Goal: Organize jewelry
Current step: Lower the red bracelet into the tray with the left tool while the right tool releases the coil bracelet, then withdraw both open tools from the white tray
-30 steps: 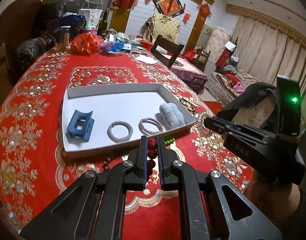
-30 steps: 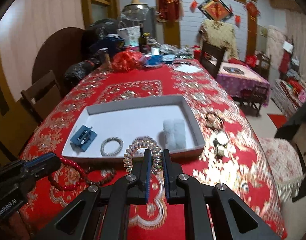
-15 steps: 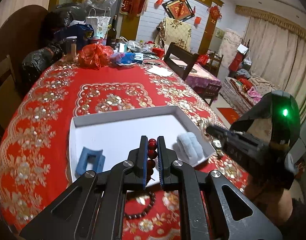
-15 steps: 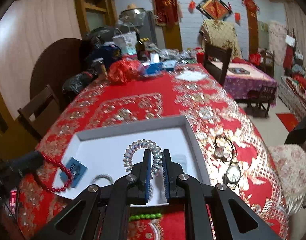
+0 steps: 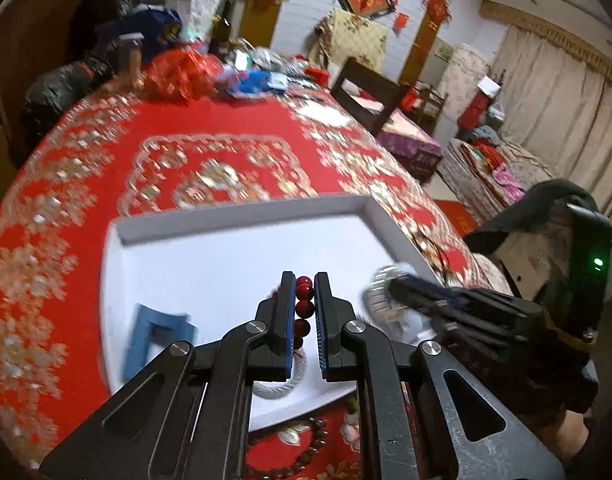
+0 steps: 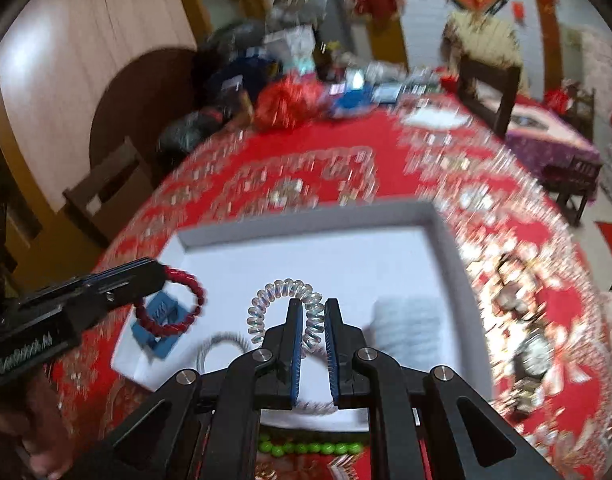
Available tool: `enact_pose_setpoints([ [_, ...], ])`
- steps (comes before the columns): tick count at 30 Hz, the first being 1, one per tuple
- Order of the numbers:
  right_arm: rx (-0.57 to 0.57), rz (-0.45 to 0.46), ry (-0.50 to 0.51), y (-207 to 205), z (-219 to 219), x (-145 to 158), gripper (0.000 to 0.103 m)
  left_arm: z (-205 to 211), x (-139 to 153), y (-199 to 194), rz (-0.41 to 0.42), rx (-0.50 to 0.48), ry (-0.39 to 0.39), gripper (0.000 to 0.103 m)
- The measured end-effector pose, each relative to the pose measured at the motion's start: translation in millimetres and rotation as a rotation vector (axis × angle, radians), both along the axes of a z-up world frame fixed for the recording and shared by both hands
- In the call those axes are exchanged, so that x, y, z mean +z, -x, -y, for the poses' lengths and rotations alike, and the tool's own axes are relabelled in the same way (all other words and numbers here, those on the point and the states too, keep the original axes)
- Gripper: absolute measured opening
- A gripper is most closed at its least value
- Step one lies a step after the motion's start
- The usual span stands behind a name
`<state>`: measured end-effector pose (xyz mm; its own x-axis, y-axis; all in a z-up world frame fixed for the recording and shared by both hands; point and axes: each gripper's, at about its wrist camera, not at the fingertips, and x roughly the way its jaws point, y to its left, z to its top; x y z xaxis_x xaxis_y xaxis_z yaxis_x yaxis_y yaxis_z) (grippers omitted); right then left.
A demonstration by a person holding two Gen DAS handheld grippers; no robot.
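Note:
A white tray (image 5: 241,216) lies on the red patterned tablecloth; it also shows in the right wrist view (image 6: 306,226). My left gripper (image 5: 305,280) is shut on a red bead bracelet (image 5: 304,304) and holds it over the tray; the bracelet hangs as a loop in the right wrist view (image 6: 173,304). My right gripper (image 6: 312,306) is shut on a clear spiral hair tie (image 6: 277,296), held over the tray's middle. In the tray lie a blue hair claw (image 5: 153,336), a grey rope ring (image 6: 219,346) and a pale blue scrunchie (image 6: 410,320).
A dark bead bracelet (image 5: 301,452) and a green bead bracelet (image 6: 310,448) lie on the cloth in front of the tray. A watch (image 6: 534,356) and more jewelry lie to the tray's right. Bags and clutter fill the table's far end (image 5: 177,68).
Both grippers have moved forward over the tray with their items still held. The tray now lies closer below them.

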<state>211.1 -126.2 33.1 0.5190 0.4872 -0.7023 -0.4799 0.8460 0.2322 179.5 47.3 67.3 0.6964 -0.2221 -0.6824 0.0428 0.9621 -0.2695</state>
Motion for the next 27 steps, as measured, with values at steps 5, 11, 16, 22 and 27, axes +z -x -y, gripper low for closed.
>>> enact_pose_setpoints([
  [5,-0.024,-0.126,0.075,-8,-3,-29,0.010,7,-25,-3,-0.035,-0.028,-0.009,0.008],
  [11,-0.009,-0.149,0.068,-7,-3,-35,0.010,4,-37,-1,-0.063,0.007,-0.058,0.009],
  [16,0.004,-0.153,0.059,-7,-5,-34,0.010,-4,-36,15,-0.051,0.058,-0.085,0.026],
  [22,0.010,-0.088,0.035,2,-7,-21,0.046,0,-23,52,0.020,0.074,-0.124,0.031],
  [27,-0.016,-0.032,0.064,8,-8,-20,0.046,2,-21,94,0.060,0.082,-0.114,0.040],
])
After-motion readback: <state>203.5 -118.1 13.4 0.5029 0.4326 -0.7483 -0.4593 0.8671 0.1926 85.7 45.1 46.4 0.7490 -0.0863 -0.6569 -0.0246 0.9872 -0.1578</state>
